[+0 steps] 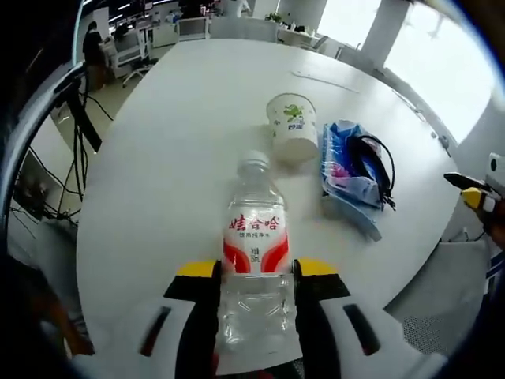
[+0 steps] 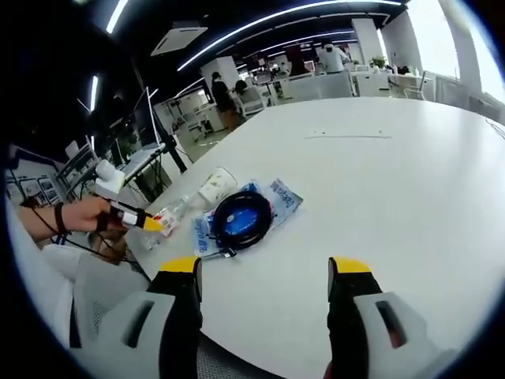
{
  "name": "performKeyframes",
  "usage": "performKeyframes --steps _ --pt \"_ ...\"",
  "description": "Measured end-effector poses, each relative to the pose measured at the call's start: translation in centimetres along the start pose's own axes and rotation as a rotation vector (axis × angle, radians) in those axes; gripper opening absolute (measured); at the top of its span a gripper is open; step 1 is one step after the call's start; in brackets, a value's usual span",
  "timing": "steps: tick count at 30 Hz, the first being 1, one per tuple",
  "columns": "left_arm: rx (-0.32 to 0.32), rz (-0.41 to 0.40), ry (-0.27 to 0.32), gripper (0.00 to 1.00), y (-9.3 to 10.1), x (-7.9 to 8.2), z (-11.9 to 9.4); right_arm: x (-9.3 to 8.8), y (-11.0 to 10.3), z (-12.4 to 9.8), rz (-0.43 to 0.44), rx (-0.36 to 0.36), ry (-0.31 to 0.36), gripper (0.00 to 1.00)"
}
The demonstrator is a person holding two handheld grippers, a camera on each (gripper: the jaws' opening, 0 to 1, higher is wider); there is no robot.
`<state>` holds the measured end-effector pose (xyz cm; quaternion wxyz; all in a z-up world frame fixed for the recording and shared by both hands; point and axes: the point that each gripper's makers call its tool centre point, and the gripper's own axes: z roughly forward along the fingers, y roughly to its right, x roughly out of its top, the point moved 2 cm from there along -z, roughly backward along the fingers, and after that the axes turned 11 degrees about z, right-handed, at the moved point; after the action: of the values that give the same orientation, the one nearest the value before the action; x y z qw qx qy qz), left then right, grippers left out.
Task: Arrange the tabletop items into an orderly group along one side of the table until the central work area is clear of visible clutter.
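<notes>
The left tool was clamped on the lower body of a clear plastic water bottle with a red-and-white label and white cap, which lay along the line of the jaws with its cap pointing away, toward the middle of the round white tabletop. Just beyond the cap lay a white paper cup printed with a green motif, tipped on its side, and touching it to one side was a blue-and-white plastic packet with a coiled black cable resting on top. In the right gripper view the right tool stood spread wide with nothing between its jaws, hovering near the table edge, well apart from the packet and cable. In the same view the bottle, cup and packet already sat close together near one edge, with the broad centre bare. In my judgement the step in hand was setting the bottle beside that group. To do it well, the bottle should be brought alongside the cup without nudging it, since a cup on its side may roll; the grip looked square, so a steady lowering and a clean release should suffice.
</notes>
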<state>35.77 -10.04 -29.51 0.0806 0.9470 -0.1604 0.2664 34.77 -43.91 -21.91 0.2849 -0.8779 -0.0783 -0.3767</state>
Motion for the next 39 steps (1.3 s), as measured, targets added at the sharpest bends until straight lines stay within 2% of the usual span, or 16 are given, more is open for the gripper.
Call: performKeyframes --steps 5,10,17,25,30,39 --pt "-0.031 -0.027 -0.003 0.37 -0.1 0.4 -0.3 -0.3 -0.4 0.0 -0.006 0.014 -0.002 0.64" --pt "-0.025 -0.007 -0.019 0.40 0.0 1.2 -0.1 -0.9 -0.7 -0.1 0.001 0.022 -0.006 0.64" --pt "-0.013 0.037 -0.059 0.42 0.2 2.5 1.2 -0.9 -0.4 -0.6 0.019 0.015 0.010 0.64" --pt "0.006 0.062 -0.119 0.42 -0.5 3.0 2.8 -1.0 0.3 -1.3 0.034 -0.013 0.022 0.64" --pt "-0.011 0.089 -0.159 0.42 -0.8 2.9 3.5 -1.2 0.8 -1.6 0.048 -0.029 0.027 0.64" --pt "-0.014 0.065 -0.150 0.40 -1.0 2.9 3.5 -1.5 1.0 -1.8 0.059 -0.046 0.030 0.64"
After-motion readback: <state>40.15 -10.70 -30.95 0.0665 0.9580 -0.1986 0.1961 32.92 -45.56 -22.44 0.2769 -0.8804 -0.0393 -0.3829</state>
